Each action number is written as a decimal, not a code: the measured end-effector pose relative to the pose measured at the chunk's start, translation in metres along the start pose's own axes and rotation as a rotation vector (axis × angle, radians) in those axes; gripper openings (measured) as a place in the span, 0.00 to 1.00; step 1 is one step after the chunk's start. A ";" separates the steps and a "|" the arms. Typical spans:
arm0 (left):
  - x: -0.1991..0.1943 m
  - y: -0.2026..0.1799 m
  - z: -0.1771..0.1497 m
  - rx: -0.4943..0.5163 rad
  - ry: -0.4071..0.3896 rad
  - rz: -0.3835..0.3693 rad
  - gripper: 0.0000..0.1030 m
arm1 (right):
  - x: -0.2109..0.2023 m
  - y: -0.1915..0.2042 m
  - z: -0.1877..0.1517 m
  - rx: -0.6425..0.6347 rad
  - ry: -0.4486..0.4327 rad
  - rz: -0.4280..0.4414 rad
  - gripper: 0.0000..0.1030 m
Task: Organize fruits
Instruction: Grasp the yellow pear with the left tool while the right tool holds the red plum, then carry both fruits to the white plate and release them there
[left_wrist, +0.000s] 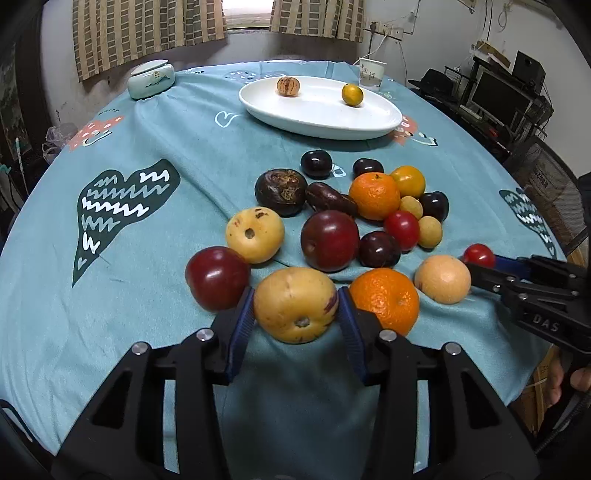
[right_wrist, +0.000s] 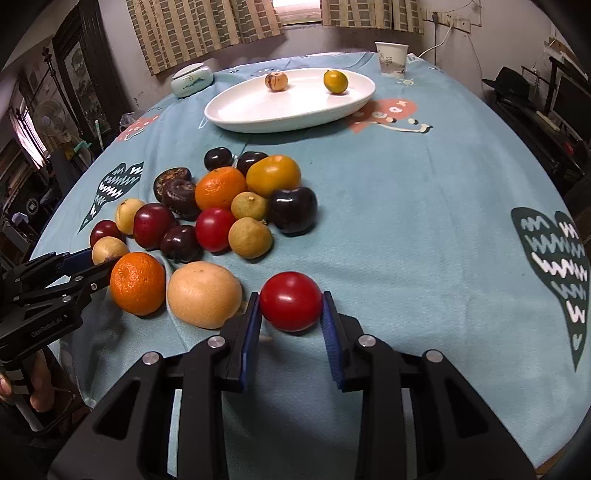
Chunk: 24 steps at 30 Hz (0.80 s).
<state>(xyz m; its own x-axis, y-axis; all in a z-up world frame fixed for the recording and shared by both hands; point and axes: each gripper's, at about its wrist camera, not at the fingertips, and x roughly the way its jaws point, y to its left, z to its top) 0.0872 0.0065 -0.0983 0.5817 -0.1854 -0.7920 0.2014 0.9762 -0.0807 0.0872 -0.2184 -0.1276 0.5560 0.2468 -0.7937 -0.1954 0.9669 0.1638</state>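
A pile of fruit lies on the blue tablecloth. My left gripper (left_wrist: 295, 306) is shut on a yellow fruit (left_wrist: 295, 304) at the near edge of the pile; it also shows in the right wrist view (right_wrist: 109, 250). My right gripper (right_wrist: 291, 306) is shut on a red tomato (right_wrist: 291, 301), which shows in the left wrist view (left_wrist: 479, 255) too. Both fruits sit at cloth level. A white oval plate (left_wrist: 321, 114) (right_wrist: 258, 114) at the far side holds a brown striped fruit (left_wrist: 288, 86) and a small yellow-green citrus (left_wrist: 352, 94).
Beside the held fruits lie an orange (left_wrist: 386, 299), a pale round fruit (left_wrist: 442, 278), red plums (left_wrist: 217, 277), dark plums and more tomatoes. A paper cup (left_wrist: 371, 74) and a lidded ceramic dish (left_wrist: 152, 79) stand at the far edge. A desk with a monitor is at the right.
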 end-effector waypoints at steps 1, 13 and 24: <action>-0.002 0.002 0.000 -0.009 0.000 -0.007 0.44 | -0.003 0.002 -0.001 -0.003 -0.013 -0.002 0.32; -0.041 0.008 0.016 -0.034 -0.070 -0.041 0.44 | -0.035 0.011 0.014 -0.038 -0.106 -0.001 0.32; 0.000 -0.005 0.165 0.016 -0.047 -0.019 0.44 | -0.019 0.010 0.130 -0.111 -0.121 0.087 0.32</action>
<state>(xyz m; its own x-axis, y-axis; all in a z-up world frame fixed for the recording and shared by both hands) 0.2161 -0.0169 0.0016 0.6141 -0.2094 -0.7609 0.2252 0.9706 -0.0853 0.1795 -0.2047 -0.0350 0.6250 0.3416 -0.7019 -0.3313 0.9303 0.1577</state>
